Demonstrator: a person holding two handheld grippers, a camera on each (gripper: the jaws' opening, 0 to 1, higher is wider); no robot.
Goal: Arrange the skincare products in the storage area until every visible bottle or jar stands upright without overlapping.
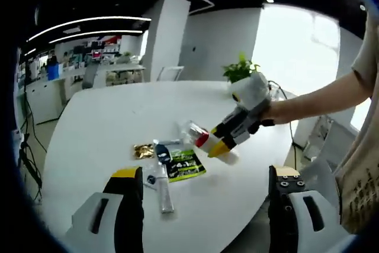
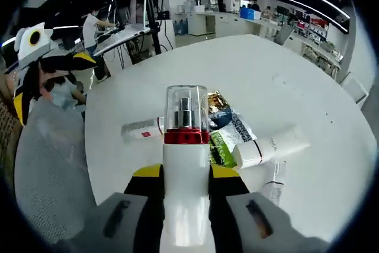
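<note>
Your right gripper is clamped on a white bottle, its yellow-tipped jaws pressed against the body on both sides; the bottle has a red collar and a clear cap over the pump. In the left gripper view you see that same gripper out over the white table, with the bottle held tilted, cap end pointing toward the small heap of products and not touching the tabletop. Your left gripper stands spread wide with nothing between its jaws, low at the near edge of the table. The heap lies near the middle of the table: a green sachet flat on the surface, a gold packet just beside it, a dark-capped tube between them, and a clear tube lying flat nearer to you. In the right gripper view the same pile sits just past the cap, with a white tube on its side (cap end toward the sachet), a small white tube with a red mark lying to the left, and another tube at the table's near edge. None of the items on the table stands upright. A potted plant sits on the far side.
</note>
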